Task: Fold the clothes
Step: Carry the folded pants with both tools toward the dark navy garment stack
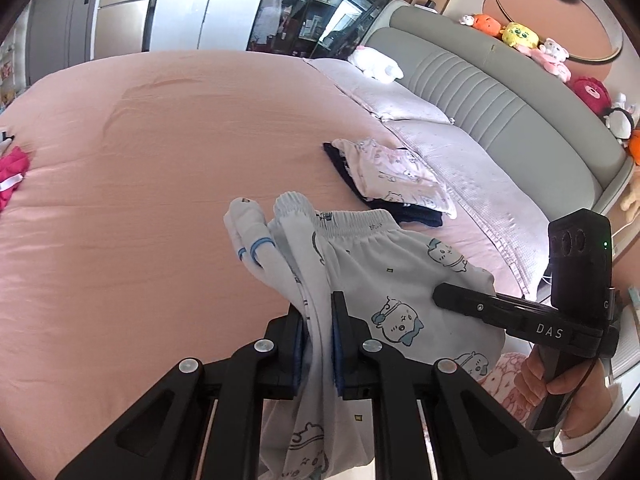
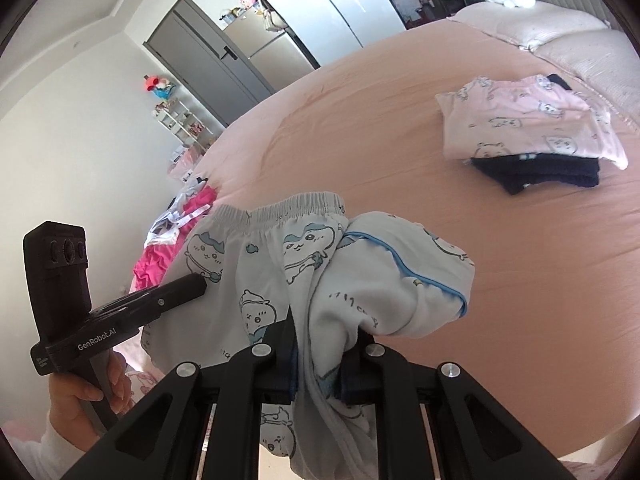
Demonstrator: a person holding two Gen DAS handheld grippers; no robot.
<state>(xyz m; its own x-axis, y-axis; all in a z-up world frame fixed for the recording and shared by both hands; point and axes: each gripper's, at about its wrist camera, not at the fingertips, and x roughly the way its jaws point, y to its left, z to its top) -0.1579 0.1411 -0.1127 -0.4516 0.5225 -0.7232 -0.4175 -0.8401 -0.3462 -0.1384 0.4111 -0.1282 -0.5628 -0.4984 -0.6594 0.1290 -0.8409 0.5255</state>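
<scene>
Above the pink bedspread [image 1: 140,168], I hold the pale blue cartoon-print shorts [image 1: 400,280] lifted between both claws. My left gripper [image 1: 318,344] is clamped on a bunched fold of their fabric, and my right gripper [image 2: 320,356] pinches another gathered part. A folded pile [image 2: 528,128] lies near the pillows [image 1: 452,168], well apart.

We're in a home bedroom: a wide bed [image 1: 140,168] under a pink cover, pale pillows [image 1: 404,100] against a grey padded headboard [image 1: 500,92], plush toys [image 1: 520,34] lined along the ledge above, a tall wardrobe [image 1: 120,4] opposite, folded pyjamas [image 2: 524,120] stacked on the cover.
</scene>
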